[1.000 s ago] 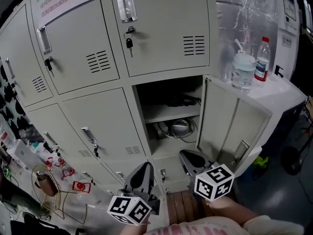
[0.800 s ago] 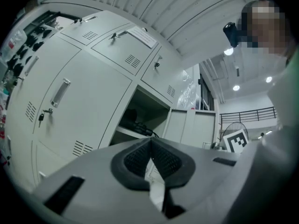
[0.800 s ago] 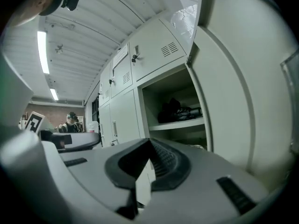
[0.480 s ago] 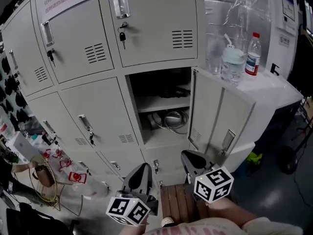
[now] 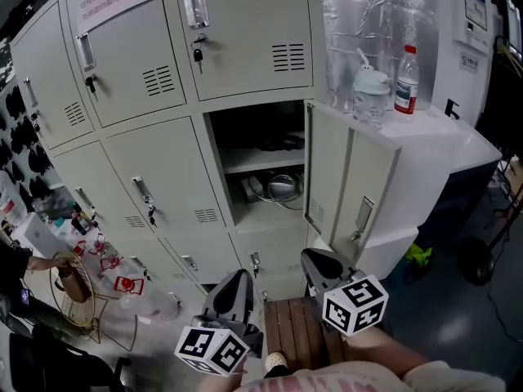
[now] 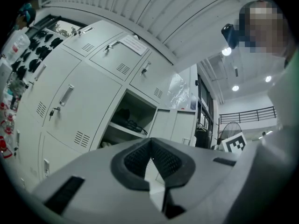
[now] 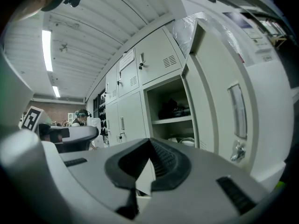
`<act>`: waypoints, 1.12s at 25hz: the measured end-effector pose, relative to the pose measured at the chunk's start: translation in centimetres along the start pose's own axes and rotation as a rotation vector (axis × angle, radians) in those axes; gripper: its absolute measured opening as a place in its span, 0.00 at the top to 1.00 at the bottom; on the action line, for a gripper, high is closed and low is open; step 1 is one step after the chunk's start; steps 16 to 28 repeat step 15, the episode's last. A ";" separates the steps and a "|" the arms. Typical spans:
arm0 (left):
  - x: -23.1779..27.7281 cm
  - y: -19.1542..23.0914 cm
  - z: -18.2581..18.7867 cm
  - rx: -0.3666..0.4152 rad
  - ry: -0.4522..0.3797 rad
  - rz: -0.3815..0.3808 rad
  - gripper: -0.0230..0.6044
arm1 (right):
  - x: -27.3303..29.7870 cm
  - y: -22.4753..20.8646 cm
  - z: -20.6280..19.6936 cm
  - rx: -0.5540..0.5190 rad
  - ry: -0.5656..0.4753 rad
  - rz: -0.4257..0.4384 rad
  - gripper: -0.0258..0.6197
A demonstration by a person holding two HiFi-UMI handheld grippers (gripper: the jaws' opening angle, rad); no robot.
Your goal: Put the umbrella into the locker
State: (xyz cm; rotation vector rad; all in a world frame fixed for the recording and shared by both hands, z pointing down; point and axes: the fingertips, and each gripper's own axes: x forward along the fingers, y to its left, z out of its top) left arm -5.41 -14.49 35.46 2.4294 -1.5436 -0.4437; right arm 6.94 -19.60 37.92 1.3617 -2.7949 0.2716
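The open locker (image 5: 260, 163) is in the middle of the grey locker wall, its door (image 5: 347, 178) swung out to the right. A dark bundle (image 5: 278, 144) lies on its upper shelf; I cannot tell whether it is the umbrella. A coiled cable and a pale round thing (image 5: 278, 188) sit on the lower shelf. My left gripper (image 5: 234, 287) and right gripper (image 5: 320, 261) hang low in the head view, well back from the locker. Both point at it, and both are shut with nothing between the jaws. The left gripper (image 6: 152, 143) and right gripper (image 7: 149, 146) views show the fingertips meeting.
A white cabinet (image 5: 445, 149) stands right of the door, with a water bottle (image 5: 406, 80) and a lidded cup (image 5: 369, 88) on top. A slatted wooden board (image 5: 298, 333) lies on the floor below the grippers. At the left are a wire basket (image 5: 73, 288) and a person's hand.
The lockers have drawn away and sit higher and smaller in the head view, with more floor showing. Both grippers stay shut and empty at the bottom of the view.
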 end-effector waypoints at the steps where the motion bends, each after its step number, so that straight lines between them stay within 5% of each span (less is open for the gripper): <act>1: -0.3 -0.2 0.0 0.000 -0.001 0.001 0.96 | -0.3 0.1 -0.1 0.000 0.001 0.000 0.96; 28: -0.9 -1.3 0.1 0.006 -0.026 0.008 0.96 | -1.5 -0.4 -0.2 -0.011 0.004 0.001 0.96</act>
